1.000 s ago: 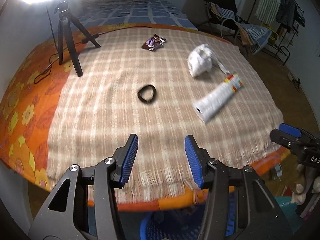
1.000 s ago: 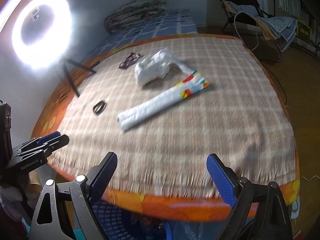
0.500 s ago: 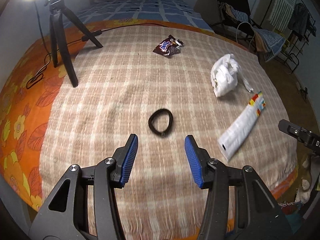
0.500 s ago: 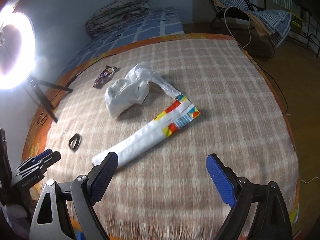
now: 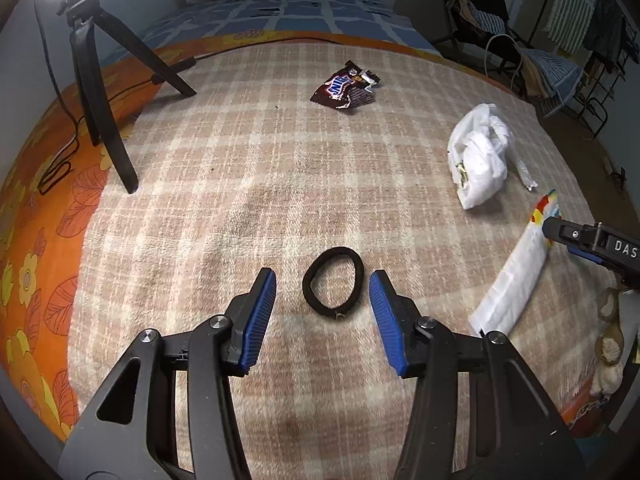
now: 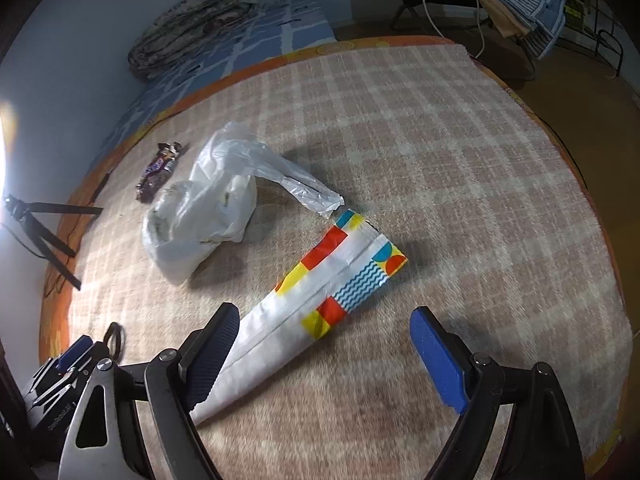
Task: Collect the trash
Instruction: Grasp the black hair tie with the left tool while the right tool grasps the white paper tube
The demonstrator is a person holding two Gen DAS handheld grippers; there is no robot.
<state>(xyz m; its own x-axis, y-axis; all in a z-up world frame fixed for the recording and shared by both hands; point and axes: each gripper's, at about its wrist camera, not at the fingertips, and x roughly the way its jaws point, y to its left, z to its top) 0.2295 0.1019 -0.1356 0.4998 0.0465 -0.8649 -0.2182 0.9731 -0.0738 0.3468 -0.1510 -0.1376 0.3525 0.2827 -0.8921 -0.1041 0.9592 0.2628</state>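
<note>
Trash lies scattered over a bed covered by a beige checked blanket (image 5: 240, 184), which rests on an orange flowered sheet (image 5: 36, 248). The left tool (image 5: 322, 312) points down at a black hair tie (image 5: 333, 282), its blue pads parted with the loop between them on the blanket, neither pad touching it, so it grasps nothing. Farther up the bed lies a crumpled brown Snickers wrapper (image 5: 344, 90), and to the right a bunched white plastic bag (image 5: 480, 160) with one twisted handle trailing toward a long white paper wrapper (image 6: 304, 312) printed at one end with red, yellow and blue shapes. The right tool (image 6: 328, 356) hangs over the plain end of that wrapper with its jaws spread wide (the left pad sits in front of the wrapper's edge, the right pad well clear over bare blanket), and it is released, holding nothing. A black tripod (image 5: 96, 92) stands at the bed's left edge with a cable looping beside it. A folded patterned blanket (image 6: 192, 28) lies at the head of the bed, on blue checked bedding.
</note>
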